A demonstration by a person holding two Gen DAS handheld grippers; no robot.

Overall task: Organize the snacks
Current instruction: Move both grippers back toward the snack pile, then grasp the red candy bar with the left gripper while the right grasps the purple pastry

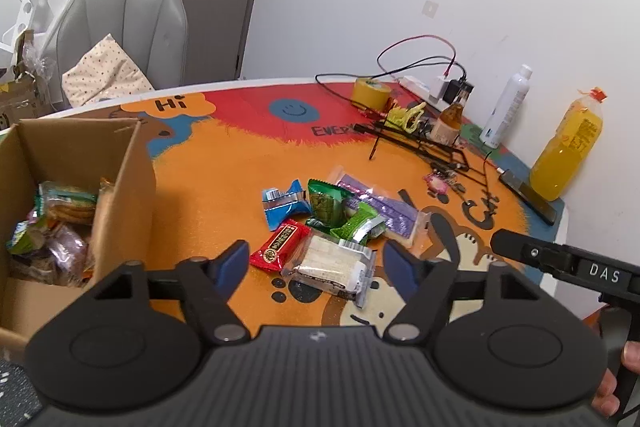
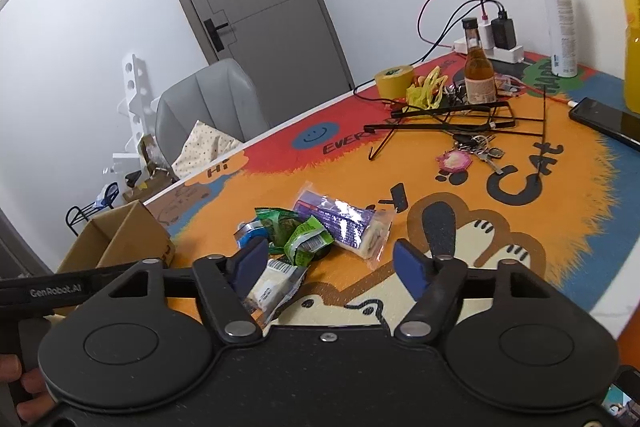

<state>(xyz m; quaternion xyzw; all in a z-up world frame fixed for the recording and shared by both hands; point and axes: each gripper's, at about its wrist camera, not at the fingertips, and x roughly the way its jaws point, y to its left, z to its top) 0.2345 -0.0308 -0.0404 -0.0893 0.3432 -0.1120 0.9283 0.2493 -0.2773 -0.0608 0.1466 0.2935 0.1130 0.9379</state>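
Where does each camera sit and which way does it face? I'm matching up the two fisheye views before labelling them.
Left wrist: on the left gripper, aimed down across the table at the snack pile and cardboard box; its blue pads, the right gripper's finger and a hand show.
Right wrist: on the right gripper, facing the same pile from the right; blue pads and fingers at lower left show.
Shared: pile, box, yellow tape roll, grey chair.

Tape roll (image 1: 371, 91), brown bottle (image 2: 479, 74) and keys (image 2: 482, 150) clutter the mat (image 1: 240, 179).
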